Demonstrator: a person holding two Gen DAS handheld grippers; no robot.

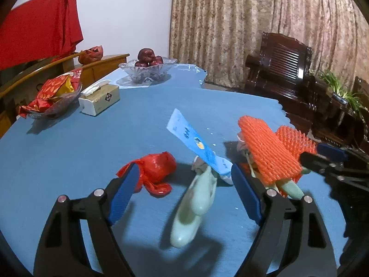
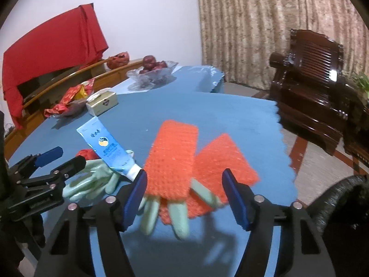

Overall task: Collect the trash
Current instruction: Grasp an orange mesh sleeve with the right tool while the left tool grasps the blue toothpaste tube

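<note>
Counter [image 1: 69, 152], blue cloth cover, scalloped edge. Contents as seen from the near side:

1. Left hand-held gripper [image 1: 184, 196]: jaws wide apart, blue pads touching nothing. A pale green glove [image 1: 196, 198] lies between them, fingers pointing toward the gripper.
2. Right hand-held gripper [image 2: 184, 198]: jaws parted, gripping nothing. The fingers of a second green glove [image 2: 177, 214] lie between its pads, the rest hidden under foam netting.
3. Orange foam net sleeve [image 2: 171, 159], draped over the second glove at 12 o'clock from the right gripper. A second orange net [image 2: 224, 161] lies partly beneath it, at 1 o'clock.
4. Blue squeeze tube [image 1: 196, 143], white cap end down on the first glove, flat end tilted up; 12 o'clock from the left gripper, 10 o'clock from the right.
5. Crumpled red plastic bag [image 1: 156, 170], on the cloth just beside the left pad, at 11 o'clock from the left gripper.
6. Tissue box [image 1: 100, 100], far left, at 10 o'clock.
7. Glass dish of red and yellow wrappers [image 1: 50, 97], just left of the tissue box.
8. Glass fruit bowl [image 1: 147, 69] holding dark red apples, far end, at 12 o'clock.

Off the counter: red cloth [image 1: 39, 25] over furniture against the wall; patterned curtain [image 1: 265, 23]; dark wooden chair [image 1: 281, 69] at 2 o'clock.
</note>
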